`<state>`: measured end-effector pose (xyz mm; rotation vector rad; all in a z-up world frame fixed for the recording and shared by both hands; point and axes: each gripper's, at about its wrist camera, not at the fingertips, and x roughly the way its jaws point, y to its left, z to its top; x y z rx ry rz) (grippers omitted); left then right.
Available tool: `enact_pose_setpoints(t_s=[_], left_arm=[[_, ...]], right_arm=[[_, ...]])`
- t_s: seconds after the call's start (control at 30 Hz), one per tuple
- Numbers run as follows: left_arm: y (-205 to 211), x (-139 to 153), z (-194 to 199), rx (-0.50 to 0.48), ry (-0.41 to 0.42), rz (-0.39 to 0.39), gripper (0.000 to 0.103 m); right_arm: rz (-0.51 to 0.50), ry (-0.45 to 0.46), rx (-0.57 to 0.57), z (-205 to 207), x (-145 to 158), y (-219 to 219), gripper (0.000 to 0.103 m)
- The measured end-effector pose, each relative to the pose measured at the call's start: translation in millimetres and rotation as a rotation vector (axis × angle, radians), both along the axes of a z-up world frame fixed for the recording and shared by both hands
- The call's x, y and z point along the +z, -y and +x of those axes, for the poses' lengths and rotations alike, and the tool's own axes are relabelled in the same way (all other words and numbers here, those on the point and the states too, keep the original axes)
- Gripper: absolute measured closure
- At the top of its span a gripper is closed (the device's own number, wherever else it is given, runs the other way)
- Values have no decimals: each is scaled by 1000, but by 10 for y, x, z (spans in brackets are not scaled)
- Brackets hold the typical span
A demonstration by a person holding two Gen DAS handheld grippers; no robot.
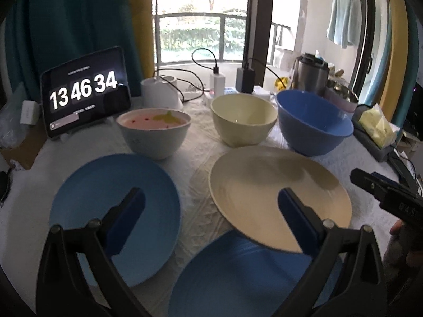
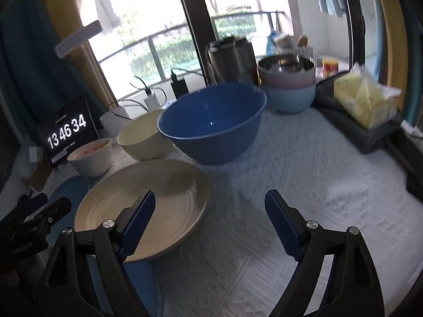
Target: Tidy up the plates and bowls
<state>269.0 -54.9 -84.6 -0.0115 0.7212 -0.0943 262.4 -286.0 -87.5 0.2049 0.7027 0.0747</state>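
Covering the table: a white quilted cloth, stitched in squares.
Plates: cream ridged plate overlapped a blue plate, which the frame cut off; another blue plate lay beside.
Bowls: blue bowl, cream bowl, white bowl behind, smooth.
Grippers: left gripper and right gripper gaped wide, empty, over the plates.

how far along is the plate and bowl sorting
Barely begun. Done: the cream plate already overlaps one blue plate. In hand: nothing; left gripper and right gripper are both open and empty. Left: the other blue plate and three bowls, white, cream, blue, sit apart.
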Motion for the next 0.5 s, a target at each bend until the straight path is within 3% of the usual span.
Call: enact_pose_setpoints(t_s=[0.23, 0.4, 0.5], left_arm=[[16, -181, 167, -13, -97, -9, 29], [57, -270, 184, -50, -139, -33, 42], [77, -282, 168, -59, -142, -48, 47]], right_arm=[[45, -86, 28, 179, -193, -40, 32], [73, -135, 53, 230, -284, -74, 36], [63, -158, 70, 247, -308, -125, 48]])
